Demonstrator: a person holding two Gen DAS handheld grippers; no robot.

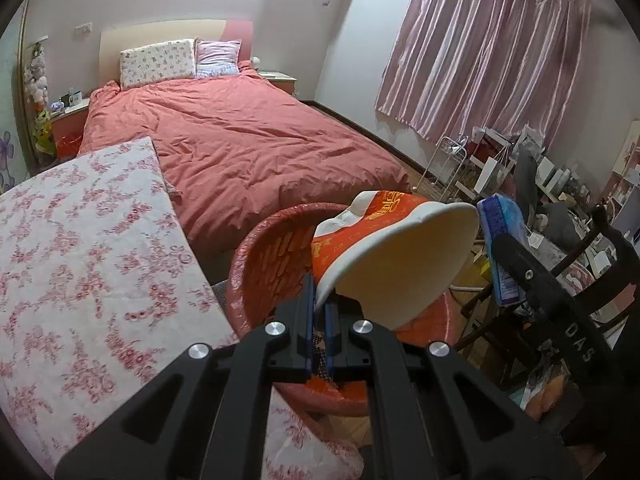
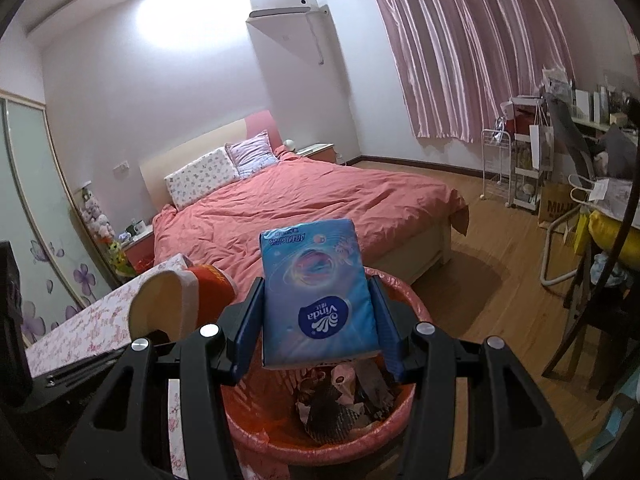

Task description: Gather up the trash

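We hold two pieces of trash over the red bin, one in each claw. Our left claw is pressed together on the rim of a crushed paper cup, orange and white outside with a cream inside; its blue pads pinch the thin wall so that the open mouth of the cup tilts to the right and toward the camera. From the left wrist the cup hangs above the bin's near side, and the bin's red liner shows behind and beneath it. In the right wrist view the same cup shows at the left, beside the bin and in front of the flowered worktop.

Our right claw is clamped on a blue Vinda tissue pack, one finger against each long side. The pack lies flat between the fingers, its logo end nearer the camera, directly over the bin's mouth. Below it we see crumpled wrappers and scraps already in the bin. From the left wrist the pack appears edge-on to the right of the cup, near it; we cannot tell whether the two touch.

The bin stands on the wooden floor just beside the worktop's edge, at the foot of a bed with a coral duvet. Pink curtains hang on the far wall, and a cluttered desk and a white wire rack stand at the right.
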